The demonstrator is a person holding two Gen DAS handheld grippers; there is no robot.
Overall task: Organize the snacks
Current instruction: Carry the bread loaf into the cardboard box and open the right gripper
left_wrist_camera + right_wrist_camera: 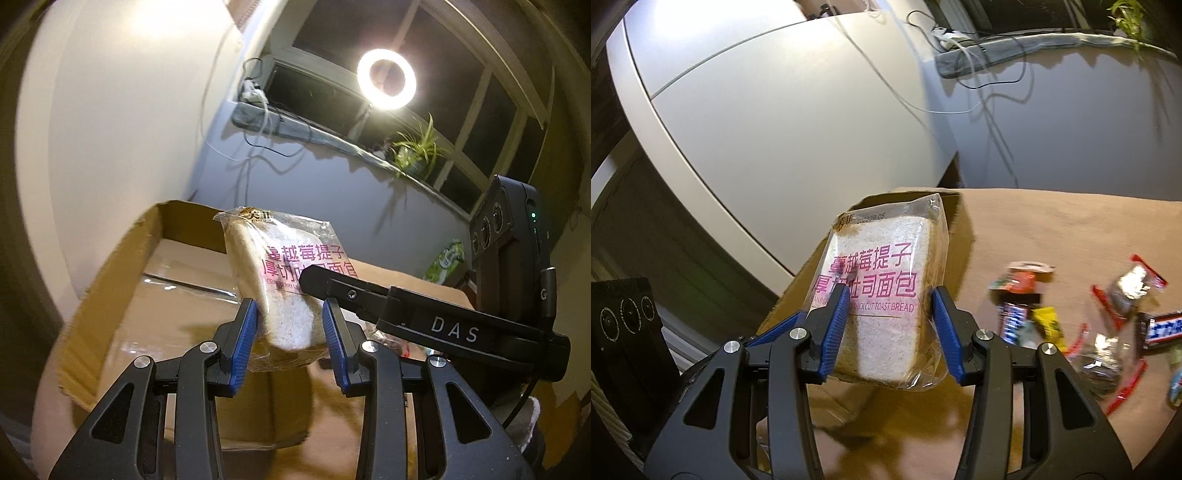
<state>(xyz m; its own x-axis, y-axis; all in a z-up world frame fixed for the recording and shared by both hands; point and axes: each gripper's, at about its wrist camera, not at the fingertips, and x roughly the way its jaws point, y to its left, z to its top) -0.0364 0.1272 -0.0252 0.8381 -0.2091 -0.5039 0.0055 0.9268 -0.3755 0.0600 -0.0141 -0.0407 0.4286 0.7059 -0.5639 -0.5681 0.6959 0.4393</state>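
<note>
the open cardboard box (122,280) lay just ahead of and below both tools, on a brown-covered desk (1052,229) strewn with loose snacks (1027,314). the left hand-held gripper (290,332) and right hand-held gripper (890,325) each gripped a bagged bread slice (882,295), upright, above the box edge.

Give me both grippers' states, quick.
Left gripper: shut on a bread packet.
Right gripper: shut on a toast bread packet.
</note>
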